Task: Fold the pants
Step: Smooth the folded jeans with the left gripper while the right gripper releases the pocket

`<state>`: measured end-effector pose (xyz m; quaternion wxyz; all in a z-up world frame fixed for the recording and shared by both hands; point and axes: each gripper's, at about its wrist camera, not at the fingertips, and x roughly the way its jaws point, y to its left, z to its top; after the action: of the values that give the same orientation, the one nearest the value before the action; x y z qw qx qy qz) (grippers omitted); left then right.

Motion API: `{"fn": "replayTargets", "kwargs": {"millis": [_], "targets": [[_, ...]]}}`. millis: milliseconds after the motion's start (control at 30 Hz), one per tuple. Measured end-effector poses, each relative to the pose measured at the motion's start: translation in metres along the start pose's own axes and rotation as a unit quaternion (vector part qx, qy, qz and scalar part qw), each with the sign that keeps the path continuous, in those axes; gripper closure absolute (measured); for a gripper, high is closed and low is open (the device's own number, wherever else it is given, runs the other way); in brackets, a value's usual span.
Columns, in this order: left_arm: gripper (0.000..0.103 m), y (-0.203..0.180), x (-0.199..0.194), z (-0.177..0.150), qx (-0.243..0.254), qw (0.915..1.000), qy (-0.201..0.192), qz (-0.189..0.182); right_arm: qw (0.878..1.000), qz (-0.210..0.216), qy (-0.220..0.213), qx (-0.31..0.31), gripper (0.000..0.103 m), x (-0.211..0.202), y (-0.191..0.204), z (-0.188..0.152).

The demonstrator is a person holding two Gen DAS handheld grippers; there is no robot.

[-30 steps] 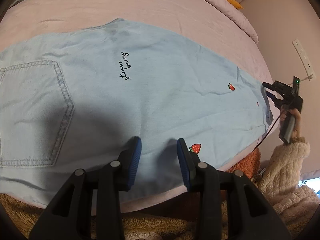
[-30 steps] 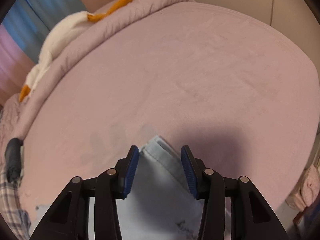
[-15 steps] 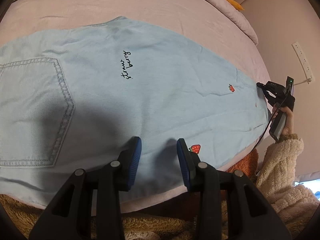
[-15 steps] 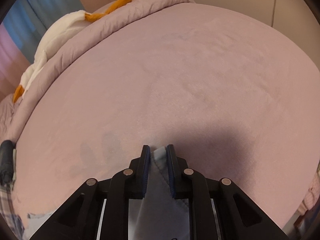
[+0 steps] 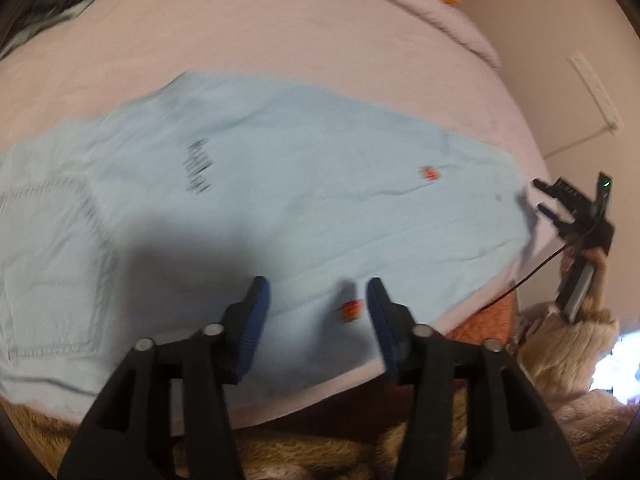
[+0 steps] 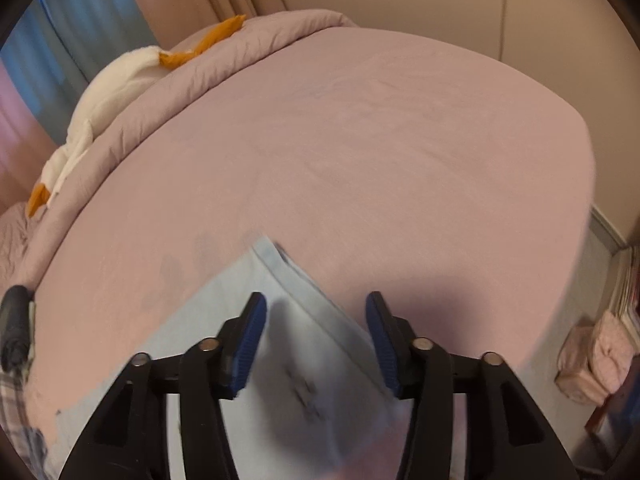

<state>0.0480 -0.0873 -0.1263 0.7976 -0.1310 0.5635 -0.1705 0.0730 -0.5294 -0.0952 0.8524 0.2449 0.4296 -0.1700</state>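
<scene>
Light blue pants (image 5: pixel 280 200) lie flat across the pink bed (image 5: pixel 280 40), back pocket (image 5: pixel 48 264) at left, black lettering (image 5: pixel 198 170) mid-cloth. My left gripper (image 5: pixel 318 312) hovers over their near edge, jaws opening, a red strawberry patch (image 5: pixel 350 310) showing in the gap; the pads touch no cloth. In the right wrist view the hem corner (image 6: pixel 268 248) rests on the sheet. My right gripper (image 6: pixel 316 328) stands above it with jaws opening and nothing pinched. The left wrist view shows that right gripper (image 5: pixel 540 197) at the hem end, held by a hand in a fluffy sleeve (image 5: pixel 572 344).
A rolled pink duvet (image 6: pixel 224 60) with a white-and-orange plush toy (image 6: pixel 116 88) lines the far side. A brown fluffy blanket (image 5: pixel 280 452) hangs at the bed's near edge. A power strip (image 5: pixel 596 92) is on the wall. Plaid cloth (image 6: pixel 16 408) lies at left.
The right gripper, shut on the hem half a second ago, has let go and pulled back; the hem now lies on the sheet. The left gripper's jaws have widened and it has lifted slightly.
</scene>
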Motion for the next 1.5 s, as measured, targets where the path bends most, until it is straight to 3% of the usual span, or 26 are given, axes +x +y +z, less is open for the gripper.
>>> {"fn": "replayTargets", "kwargs": {"millis": [33, 67, 300, 367, 433, 467, 533, 633, 833, 1000, 1067, 1133, 1167, 1300, 1400, 1500], "targets": [[0.032, -0.005, 0.0, 0.002, 0.009, 0.9999, -0.003, -0.006, 1.0, 0.003, -0.001, 0.006, 0.043, -0.006, -0.006, -0.007], [0.028, -0.011, 0.001, 0.005, 0.02, 0.9997, -0.006, -0.011, 1.0, 0.003, -0.001, 0.011, 0.043, -0.01, -0.011, -0.012], [0.027, -0.018, 0.03, 0.013, 0.022, 0.9993, 0.026, -0.015, 1.0, -0.005, 0.006, 0.028, 0.043, -0.021, -0.033, -0.041], [0.027, -0.017, 0.036, 0.013, 0.019, 0.9993, 0.032, -0.01, 0.999, 0.002, 0.01, 0.037, 0.054, -0.019, -0.038, -0.045], [0.024, -0.019, 0.039, 0.013, 0.018, 0.9993, 0.032, -0.013, 0.999, 0.007, 0.014, 0.042, 0.094, -0.018, -0.044, -0.049], [0.023, -0.019, 0.04, 0.013, 0.015, 0.9993, 0.031, -0.015, 0.999, 0.009, 0.017, 0.047, 0.101, -0.016, -0.047, -0.049], [0.023, -0.017, 0.039, 0.014, 0.011, 0.9993, 0.031, -0.018, 0.999, -0.001, 0.01, 0.051, 0.102, -0.018, -0.048, -0.048], [0.022, -0.015, 0.038, 0.012, 0.008, 0.9993, 0.029, -0.023, 0.997, -0.049, -0.019, 0.048, 0.102, -0.026, -0.048, -0.043], [0.018, -0.017, 0.04, 0.012, 0.012, 0.9992, 0.031, -0.021, 0.996, 0.024, -0.003, 0.089, 0.098, -0.023, -0.057, -0.036], [0.017, -0.017, 0.04, 0.013, 0.011, 0.9993, 0.029, -0.022, 0.995, 0.042, -0.001, 0.085, 0.097, -0.015, -0.044, -0.03], [0.017, -0.016, 0.04, 0.012, 0.007, 0.9992, 0.029, -0.026, 0.995, 0.051, 0.005, 0.083, 0.094, -0.01, -0.038, -0.029], [0.017, -0.014, 0.04, 0.013, 0.003, 0.9991, 0.03, -0.03, 0.996, 0.046, 0.008, 0.08, 0.073, -0.006, -0.033, -0.029], [0.017, -0.015, 0.041, 0.012, 0.002, 0.9991, 0.03, -0.031, 0.996, 0.042, 0.01, 0.08, 0.071, -0.003, -0.031, -0.03], [0.017, -0.015, 0.041, 0.012, -0.001, 0.9989, 0.03, -0.035, 0.997, 0.03, 0.015, 0.064, 0.072, 0.0, -0.025, -0.035], [0.017, -0.016, 0.04, 0.012, -0.001, 0.9989, 0.031, -0.036, 0.998, 0.009, 0.005, 0.054, 0.091, 0.003, -0.022, -0.035], [0.017, -0.015, 0.04, 0.013, -0.003, 0.9988, 0.031, -0.039, 0.998, 0.003, -0.01, 0.06, 0.093, -0.003, -0.023, -0.034]]}}
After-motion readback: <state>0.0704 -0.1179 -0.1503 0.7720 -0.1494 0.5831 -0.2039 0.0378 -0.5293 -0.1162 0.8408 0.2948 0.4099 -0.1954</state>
